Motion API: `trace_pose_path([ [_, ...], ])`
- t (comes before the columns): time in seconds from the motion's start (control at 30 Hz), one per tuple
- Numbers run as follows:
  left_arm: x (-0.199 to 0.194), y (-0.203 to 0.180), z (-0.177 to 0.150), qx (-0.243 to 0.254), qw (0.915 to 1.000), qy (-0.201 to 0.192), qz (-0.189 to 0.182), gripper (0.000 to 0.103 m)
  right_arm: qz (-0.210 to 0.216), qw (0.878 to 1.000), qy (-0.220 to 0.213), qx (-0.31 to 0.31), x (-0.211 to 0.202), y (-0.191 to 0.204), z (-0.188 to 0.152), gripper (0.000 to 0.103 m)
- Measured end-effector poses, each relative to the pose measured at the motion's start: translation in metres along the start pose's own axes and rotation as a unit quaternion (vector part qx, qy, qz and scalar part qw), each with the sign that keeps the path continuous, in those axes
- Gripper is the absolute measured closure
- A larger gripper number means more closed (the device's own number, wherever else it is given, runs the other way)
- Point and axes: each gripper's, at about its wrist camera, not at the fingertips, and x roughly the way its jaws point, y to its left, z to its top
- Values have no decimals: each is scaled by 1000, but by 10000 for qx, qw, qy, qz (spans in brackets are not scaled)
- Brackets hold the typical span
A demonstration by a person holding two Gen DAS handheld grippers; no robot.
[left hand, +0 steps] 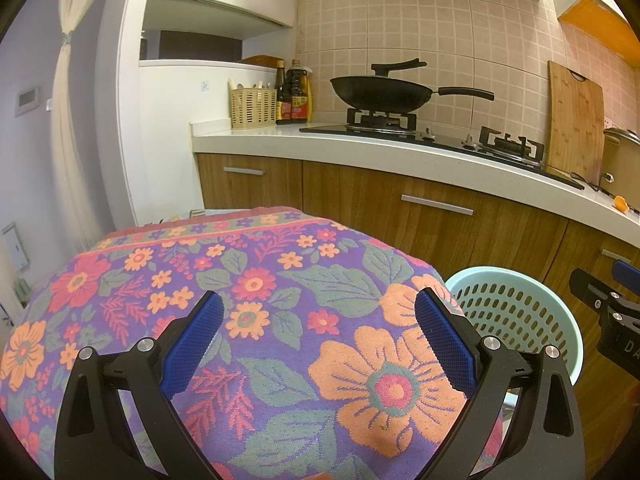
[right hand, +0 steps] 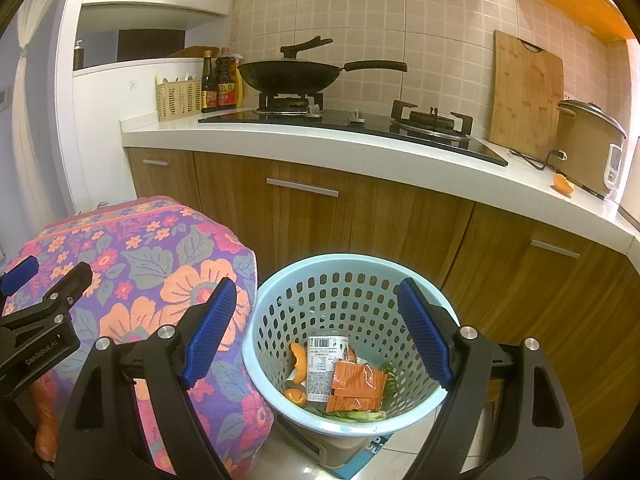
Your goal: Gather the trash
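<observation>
A pale blue perforated trash basket stands on the floor by the cabinets; it also shows in the left wrist view. Inside lie orange peel, a white labelled wrapper, an orange packet and green scraps. A piece of orange peel lies on the counter near the rice cooker, also in the left wrist view. My right gripper is open and empty above the basket. My left gripper is open and empty above a flowered cloth.
The flowered cloth covers a bulky object left of the basket. The white counter holds a stove with a black wok, sauce bottles, a cutlery basket, a wooden cutting board and a rice cooker.
</observation>
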Motion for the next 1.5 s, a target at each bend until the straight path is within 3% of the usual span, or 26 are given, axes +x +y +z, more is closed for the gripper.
trace_pose_path([
  [1.5,1,0,0,5,10000,2,3,9,33,10000,-5,-2,-1,0,-1,25],
])
